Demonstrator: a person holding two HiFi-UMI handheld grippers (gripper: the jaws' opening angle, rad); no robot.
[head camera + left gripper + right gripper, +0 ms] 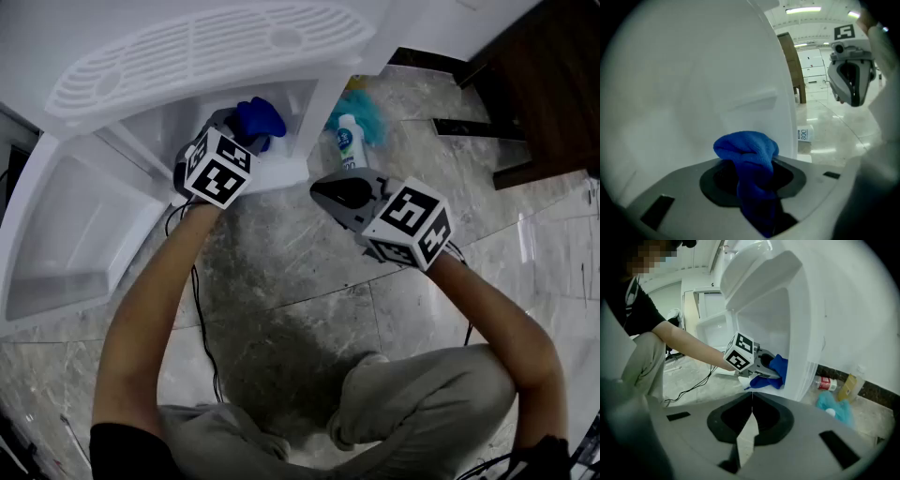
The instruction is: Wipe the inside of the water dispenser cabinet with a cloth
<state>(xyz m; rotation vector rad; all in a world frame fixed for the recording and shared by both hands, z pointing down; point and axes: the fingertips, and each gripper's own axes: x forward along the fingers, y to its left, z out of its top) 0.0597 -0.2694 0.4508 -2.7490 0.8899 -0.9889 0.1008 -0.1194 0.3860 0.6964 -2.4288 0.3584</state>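
My left gripper [225, 152] pinches blue cloth [260, 118] inside cabinet [159, 127], upper centre. My right gripper [339, 192] jaws together, empty. Wiping likely underway; remainder unclear.

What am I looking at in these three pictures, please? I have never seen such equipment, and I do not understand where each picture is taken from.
A person holds a hand-held clamp tool in each hand, over a stone floor. The head view looks down from the person's head; the other two views come from a camera on each tool. The left tool is shut on a blue cloth inside the open white cabinet. The right tool is shut and empty, outside it. A bottle is on the floor beside the cabinet.
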